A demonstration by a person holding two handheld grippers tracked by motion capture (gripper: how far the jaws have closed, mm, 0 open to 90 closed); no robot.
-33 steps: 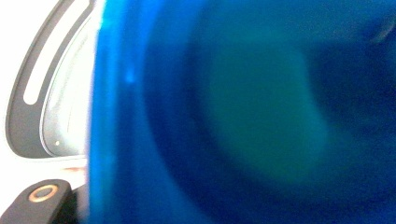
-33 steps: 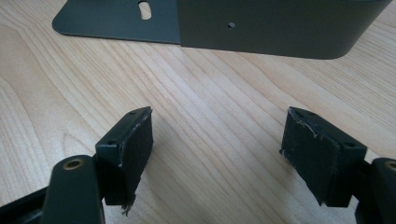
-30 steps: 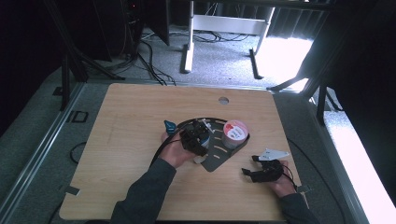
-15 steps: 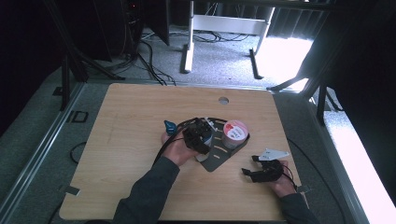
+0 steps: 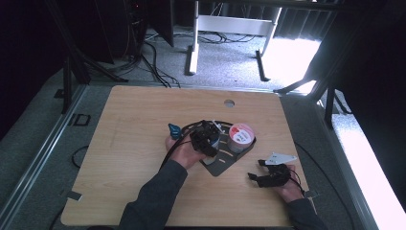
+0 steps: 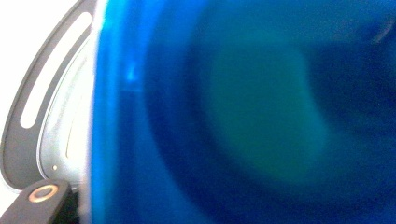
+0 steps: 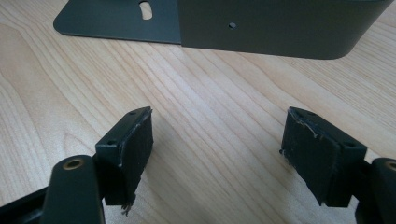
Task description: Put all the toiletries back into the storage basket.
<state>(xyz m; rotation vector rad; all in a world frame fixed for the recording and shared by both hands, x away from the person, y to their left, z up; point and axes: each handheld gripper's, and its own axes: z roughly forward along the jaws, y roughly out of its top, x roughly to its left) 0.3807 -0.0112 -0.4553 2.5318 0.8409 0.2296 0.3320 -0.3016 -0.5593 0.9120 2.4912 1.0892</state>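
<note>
My left gripper [image 5: 207, 139] hangs over a dark metal holder plate [image 5: 225, 165] in the middle of the table. In the left gripper view a blue translucent cup [image 6: 243, 112] presses close to the camera and covers the right jaw. The left jaw sits tight against the cup's wall, so the gripper looks shut on it. Behind the cup a grey slotted plate [image 6: 18, 140] curves up at the left. A white cup with a red top [image 5: 240, 136] stands in the holder just right of that gripper. My right gripper [image 7: 217, 140] rests low over bare wood, open, with nothing between its fingers.
The holder's dark upright wall [image 7: 280, 23] and flat slotted base [image 7: 116, 18] lie just ahead of the right gripper [image 5: 261, 171]. A small teal piece [image 5: 173, 129] lies by the left hand. A cable hole [image 5: 229, 103] marks the table's far side. Black cables loop around the holder.
</note>
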